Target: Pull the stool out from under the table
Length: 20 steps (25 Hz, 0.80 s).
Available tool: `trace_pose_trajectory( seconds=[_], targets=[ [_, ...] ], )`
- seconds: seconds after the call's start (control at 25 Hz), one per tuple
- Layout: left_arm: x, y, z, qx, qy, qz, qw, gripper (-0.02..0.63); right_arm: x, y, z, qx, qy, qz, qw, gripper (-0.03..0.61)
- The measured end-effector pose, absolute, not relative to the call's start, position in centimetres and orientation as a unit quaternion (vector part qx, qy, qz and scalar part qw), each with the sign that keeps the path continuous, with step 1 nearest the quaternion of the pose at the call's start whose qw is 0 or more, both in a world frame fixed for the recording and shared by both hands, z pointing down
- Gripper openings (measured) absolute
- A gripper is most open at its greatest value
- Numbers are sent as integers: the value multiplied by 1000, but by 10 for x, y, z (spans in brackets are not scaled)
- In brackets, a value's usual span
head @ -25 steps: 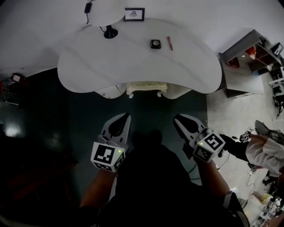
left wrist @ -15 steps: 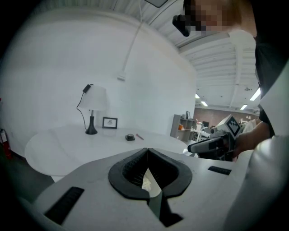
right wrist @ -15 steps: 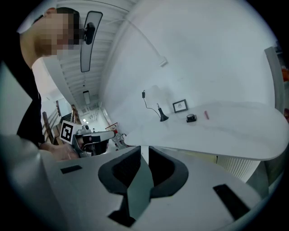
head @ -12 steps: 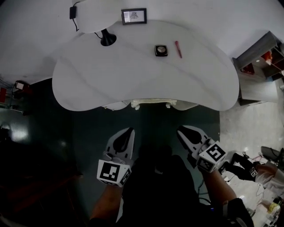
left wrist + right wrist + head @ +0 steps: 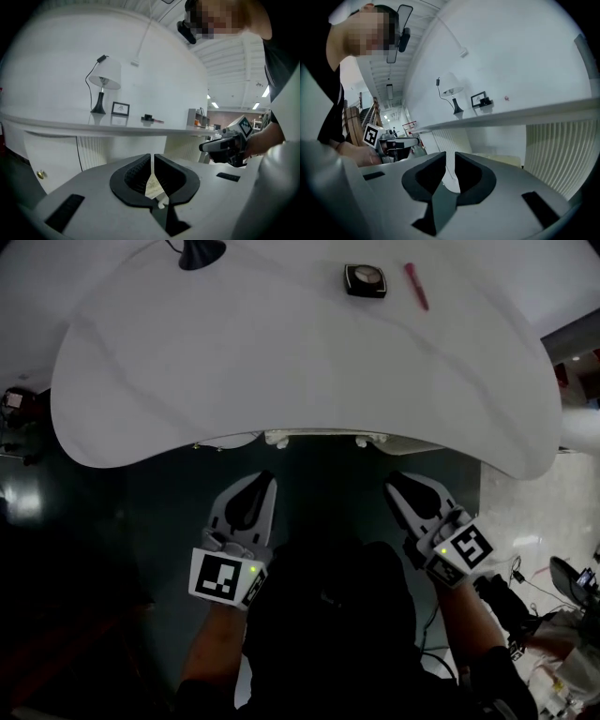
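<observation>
A: Can see the whole stool from the head view?
B: No. Tucked under the counter, showing only a pale edge.
A: And the lamp up there?
B: Cut off by the top edge. Just the dark foot showing.
A: Any name for the small dark thing?
B: Too small to tell.
A: Can read the framed picture in the left gripper view?
B: No, far too tiny.

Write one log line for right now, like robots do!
stage: before grab | left gripper: shut, empty | right gripper: shut, empty | stool: under table, untouched
</observation>
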<state>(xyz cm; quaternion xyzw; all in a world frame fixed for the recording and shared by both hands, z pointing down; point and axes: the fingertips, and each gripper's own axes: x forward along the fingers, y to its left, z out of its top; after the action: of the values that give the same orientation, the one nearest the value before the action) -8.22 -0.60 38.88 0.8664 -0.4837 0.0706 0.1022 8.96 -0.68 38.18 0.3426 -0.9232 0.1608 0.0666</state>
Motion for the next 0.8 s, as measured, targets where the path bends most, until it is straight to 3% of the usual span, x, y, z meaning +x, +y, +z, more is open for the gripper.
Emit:
trace_pose_trajectory(
  seconds=[0.12,0.2,0.28,0.48,0.8],
  targets=[
    [-74,-28,438,868,-480,83,95,22,98,-23,433,336,-927,144,85,21],
    [-71,-44,471,869,-478,90,92,101,105,-42,463,348,-922,151,80,21],
    [-73,-58,506,868,-479,95,94,129,110,-61,490,356,-920,150,70,25],
    [-77,-76,573,869,-478,100,78,170,131,-86,561,360,-918,139,90,114],
    [-101,-113,658,848,-513,95,91,243,165,-112,671,384,-902,125,152,164]
  ],
)
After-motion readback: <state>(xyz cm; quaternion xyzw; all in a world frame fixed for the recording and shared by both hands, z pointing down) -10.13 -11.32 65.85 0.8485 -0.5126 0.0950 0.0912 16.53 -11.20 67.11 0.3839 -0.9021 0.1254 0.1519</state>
